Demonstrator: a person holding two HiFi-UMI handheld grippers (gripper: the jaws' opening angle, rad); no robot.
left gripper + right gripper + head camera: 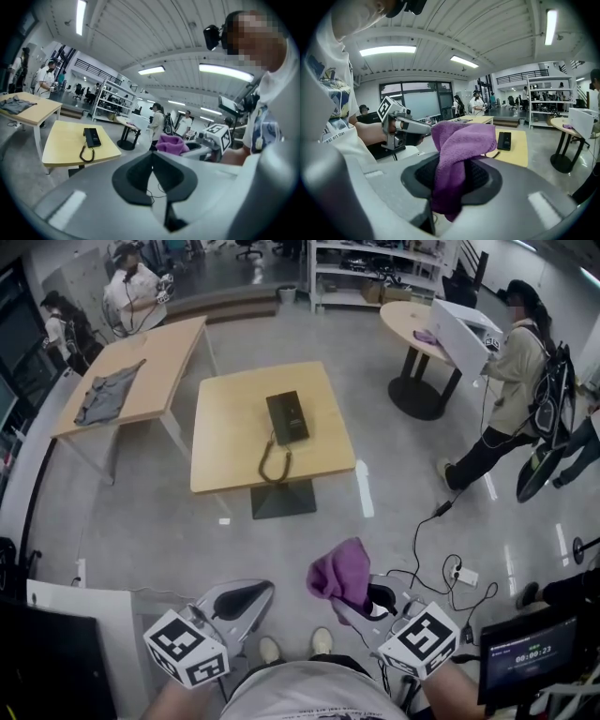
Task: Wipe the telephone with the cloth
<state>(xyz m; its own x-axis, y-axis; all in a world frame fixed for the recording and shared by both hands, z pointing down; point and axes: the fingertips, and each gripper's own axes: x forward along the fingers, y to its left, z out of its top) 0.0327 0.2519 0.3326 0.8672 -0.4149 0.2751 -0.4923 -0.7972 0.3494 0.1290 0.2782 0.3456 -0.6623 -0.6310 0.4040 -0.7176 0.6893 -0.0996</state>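
From the head view, the telephone [287,416] lies mid-tabletop [225,451], far from the person, whose left claw [262,589] is pressed together on nothing while the right claw [370,594] pinches a purple cloth [342,573]. The left gripper view shows its pads meeting, with the telephone far off to the left. In the right gripper view the cloth is bunched between the pads and droops below them. Nipped by a fold, the cloth could slip free. An unsteadied telephone might slide, or the wipe could snag the coiled cord [272,463].
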